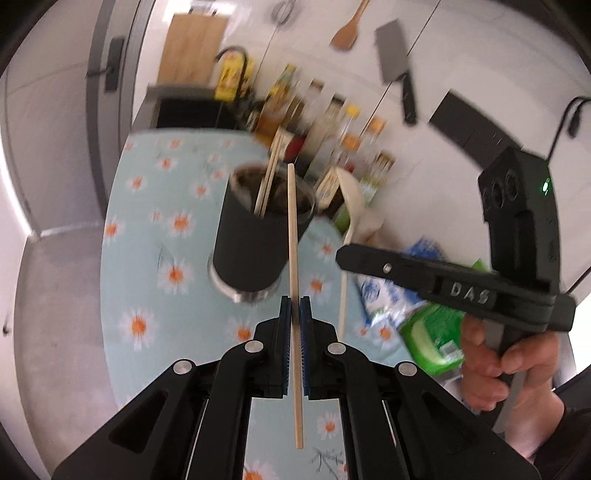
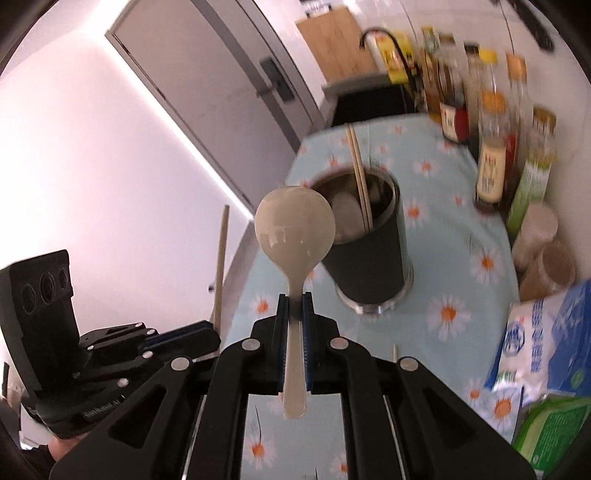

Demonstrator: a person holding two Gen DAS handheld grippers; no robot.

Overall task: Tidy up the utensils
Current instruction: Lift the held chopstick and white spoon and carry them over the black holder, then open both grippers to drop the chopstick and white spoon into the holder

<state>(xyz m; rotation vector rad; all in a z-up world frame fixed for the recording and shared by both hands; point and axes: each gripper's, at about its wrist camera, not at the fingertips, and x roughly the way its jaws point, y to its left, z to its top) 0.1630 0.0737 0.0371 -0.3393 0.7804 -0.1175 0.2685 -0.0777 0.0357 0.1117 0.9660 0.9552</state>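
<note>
In the left wrist view, the left gripper (image 1: 294, 314) is clamped on a chopstick (image 1: 293, 251); the stick stands up between the blue pads (image 1: 283, 325) and its top end reaches up in front of the cup (image 1: 258, 236); its bottom end hangs down below the pads. The cup is dark and round; it sits on the cloth (image 1: 147, 258) with the daisy flowers, just past the gripper; two more sticks (image 1: 267, 181) lean inside the cup. To the right of the cup is the right gripper (image 1: 341, 255), black, held by a hand (image 1: 506, 365); from here you cannot tell how its jaws stand; a pale spoon (image 1: 349, 206) rises beside it, close to the cup's right side. Behind the cup stand blurry bottles (image 1: 325, 125); above them, on the wall, hang a knife (image 1: 397, 66) and a wooden spatula (image 1: 349, 29); a green pack (image 1: 436, 332) lies right of the cup, near the hand.

In the right wrist view, the right gripper (image 2: 295, 314) is clamped on the spoon (image 2: 294, 229) by its handle; the spoon's round bowl is up, just left of the cup (image 2: 369, 243) and partly in front of its rim; the two sticks (image 2: 360, 177) lean in the cup. Far left of the cup is the left gripper (image 2: 184, 338), with its chopstick (image 2: 221, 262) pointing up. Bottles (image 2: 491, 147) stand right of the cup, behind it; bags (image 2: 535, 339) lie right of it, nearer the camera.
</note>
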